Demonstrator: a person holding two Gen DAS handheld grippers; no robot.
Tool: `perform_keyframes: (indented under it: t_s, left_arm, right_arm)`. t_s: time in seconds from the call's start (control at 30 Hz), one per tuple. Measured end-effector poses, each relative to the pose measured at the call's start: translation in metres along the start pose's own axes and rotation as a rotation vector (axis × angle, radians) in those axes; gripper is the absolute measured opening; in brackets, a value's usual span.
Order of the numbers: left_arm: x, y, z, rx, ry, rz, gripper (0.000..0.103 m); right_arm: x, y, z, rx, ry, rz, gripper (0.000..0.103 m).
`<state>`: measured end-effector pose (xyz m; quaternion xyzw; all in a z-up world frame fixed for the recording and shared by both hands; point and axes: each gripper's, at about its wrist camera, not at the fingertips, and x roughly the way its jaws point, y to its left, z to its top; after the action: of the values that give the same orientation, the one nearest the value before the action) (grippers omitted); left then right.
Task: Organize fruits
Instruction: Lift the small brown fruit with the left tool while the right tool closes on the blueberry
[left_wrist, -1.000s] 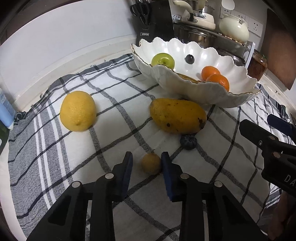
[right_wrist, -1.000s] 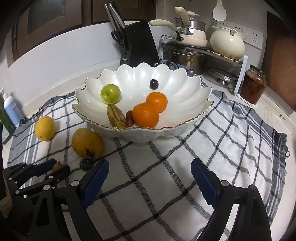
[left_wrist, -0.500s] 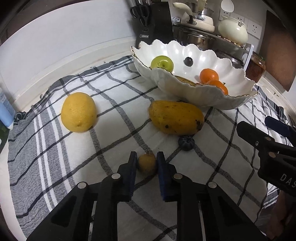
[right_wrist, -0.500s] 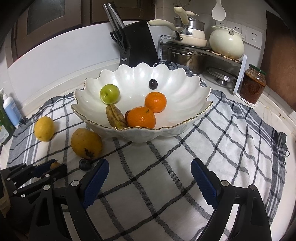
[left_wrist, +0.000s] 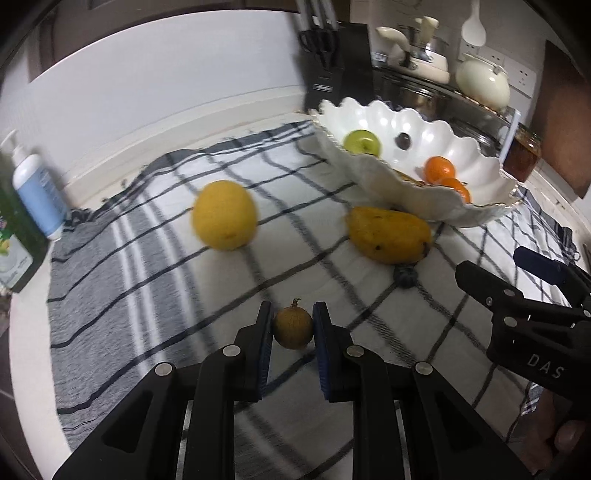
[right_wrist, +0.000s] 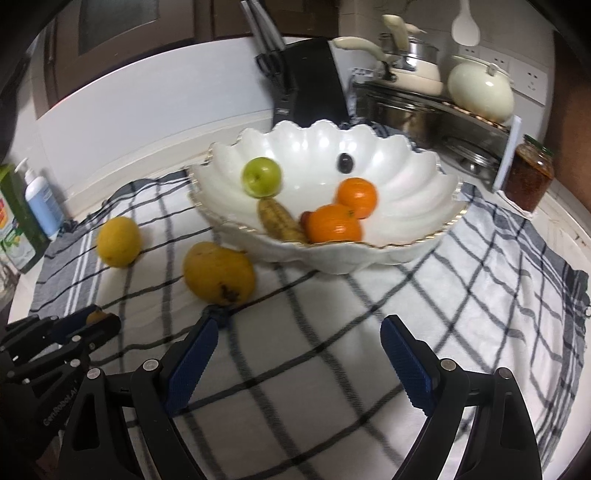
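Left claw (left_wrist: 293, 325) pinches a small fruit (left_wrist: 293, 328); right claw (right_wrist: 299, 354) spread; bowl (right_wrist: 406, 236) half filled, lemon (left_wrist: 224, 215), mango (left_wrist: 389, 234), blueberry (left_wrist: 405, 277) remain.

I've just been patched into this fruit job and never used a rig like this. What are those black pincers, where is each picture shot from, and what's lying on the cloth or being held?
There is no robot arm: a person holds a two-finger clamp in each hand, with a wide-angle camera on each clamp looking along its fingers. One picture is from the left clamp, the other from the right.

The left gripper is shut on a small brownish fruit. The right gripper stands open with nothing in it.

On the checked cloth lie a lemon, a mango and a small dark berry. The white bowl holds a green apple, two oranges, a dark grape and a brownish banana-like piece.
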<state>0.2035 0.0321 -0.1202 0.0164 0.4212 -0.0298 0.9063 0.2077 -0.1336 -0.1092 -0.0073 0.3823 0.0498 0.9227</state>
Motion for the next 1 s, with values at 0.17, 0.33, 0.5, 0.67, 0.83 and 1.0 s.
perform_keyframes:
  t_s: [0.17, 0.33, 0.5, 0.67, 0.83, 1.0]
  left_arm:
    - [-0.008, 0.02, -0.005, -0.028, -0.021, 0.044, 0.022]
    - [-0.01, 0.033, -0.007, -0.059, -0.029, 0.058, 0.022]
    - [-0.01, 0.041, -0.007, -0.081, -0.033, 0.055, 0.022]
    - [-0.009, 0.043, -0.005, -0.091, -0.038, 0.051, 0.022]
    - [-0.007, 0.044, -0.005, -0.096, -0.035, 0.042, 0.022]
    - [-0.005, 0.046, -0.006, -0.104, -0.033, 0.041, 0.022]
  right_arm:
    - [0.006, 0.022, 0.0, -0.042, 0.01, 0.046, 0.075]
    - [0.014, 0.039, 0.0, -0.063, 0.026, 0.072, 0.063]
    - [0.023, 0.046, 0.001, -0.069, 0.047, 0.084, 0.05]
    - [0.032, 0.048, 0.002, -0.065, 0.066, 0.077, 0.042]
    - [0.037, 0.048, 0.004, -0.062, 0.077, 0.082, 0.036]
    - [0.043, 0.053, 0.003, -0.07, 0.086, 0.083, 0.036]
